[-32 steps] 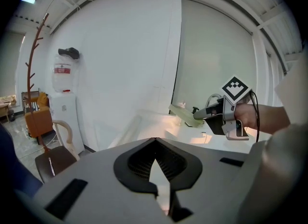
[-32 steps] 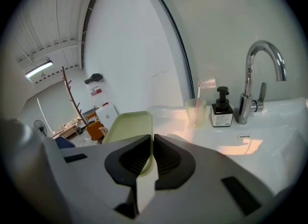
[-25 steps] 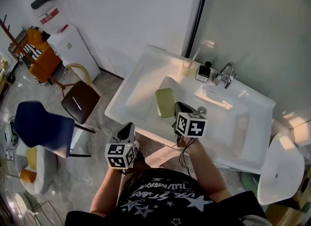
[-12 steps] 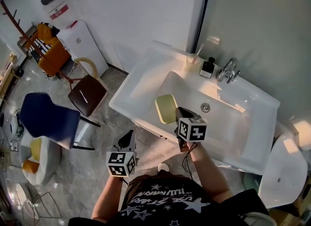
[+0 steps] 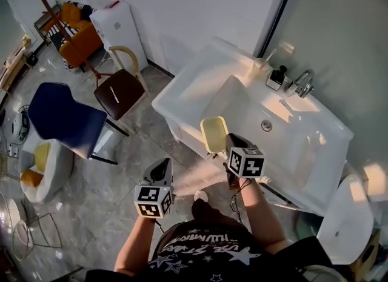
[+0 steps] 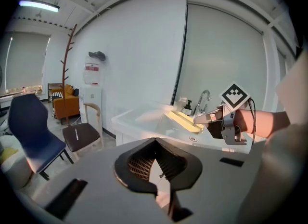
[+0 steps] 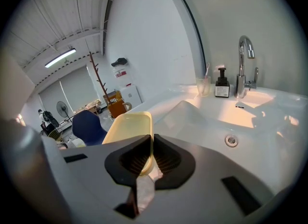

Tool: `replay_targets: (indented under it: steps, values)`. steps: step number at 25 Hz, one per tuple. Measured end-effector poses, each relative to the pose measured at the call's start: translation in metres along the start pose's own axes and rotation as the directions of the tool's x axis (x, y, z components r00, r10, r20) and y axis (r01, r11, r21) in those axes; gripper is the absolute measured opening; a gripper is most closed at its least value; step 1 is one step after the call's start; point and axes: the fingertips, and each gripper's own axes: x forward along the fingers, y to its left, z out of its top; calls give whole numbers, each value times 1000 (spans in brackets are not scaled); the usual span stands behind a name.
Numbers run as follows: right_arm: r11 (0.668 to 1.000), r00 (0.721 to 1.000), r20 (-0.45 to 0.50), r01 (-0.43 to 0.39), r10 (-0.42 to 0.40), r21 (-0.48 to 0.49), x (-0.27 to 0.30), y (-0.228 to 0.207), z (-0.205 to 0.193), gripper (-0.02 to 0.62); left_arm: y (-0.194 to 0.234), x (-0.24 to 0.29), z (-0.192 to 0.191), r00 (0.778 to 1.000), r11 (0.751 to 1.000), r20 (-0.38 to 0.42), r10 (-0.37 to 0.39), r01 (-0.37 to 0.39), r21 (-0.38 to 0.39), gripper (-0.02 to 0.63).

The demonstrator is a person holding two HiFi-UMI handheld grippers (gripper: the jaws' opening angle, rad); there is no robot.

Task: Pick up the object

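White sink (image 5: pixel 285 150), near edge: right gripper (image 5: pixel 230 142) clamped on yellow tray (image 5: pixel 213 133); left gripper (image 5: pixel 162 165) closed, empty.

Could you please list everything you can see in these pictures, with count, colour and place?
sink: one, white, right of centre
tray: one, pale yellow, over the sink's near rim
tap: one, chrome, at the sink's back
soap bottle: one, dark, beside the tap
cup: one, pale, left of the soap bottle
brown chair: one, brown, left of the sink
blue chair: one, dark blue, further left
armchair: one, orange, far upper left
water dispenser: one, white, behind the brown chair
left tongs: one, dark grey, shut and empty, lower centre
right tongs: one, dark grey, shut on the tray's edge
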Motion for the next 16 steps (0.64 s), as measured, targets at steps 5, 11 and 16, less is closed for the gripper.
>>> replay_targets:
  steps: [5, 11, 16]
  values:
    - [1000, 1000, 3, -8, 8, -1, -35, 25, -27, 29, 0, -50, -21, 1000, 1000, 6, 11, -11, -16, 15]
    - [1000, 1000, 21, 0, 0, -11, -83, 46, -54, 29, -10, -103, -34, 999, 1000, 40, 10, -10, -13, 15]
    - [1000, 1000, 27, 0, 0, -14, -121, 63, -82, 29, -17, -144, -51, 998, 1000, 55, 10, -9, -20, 15]
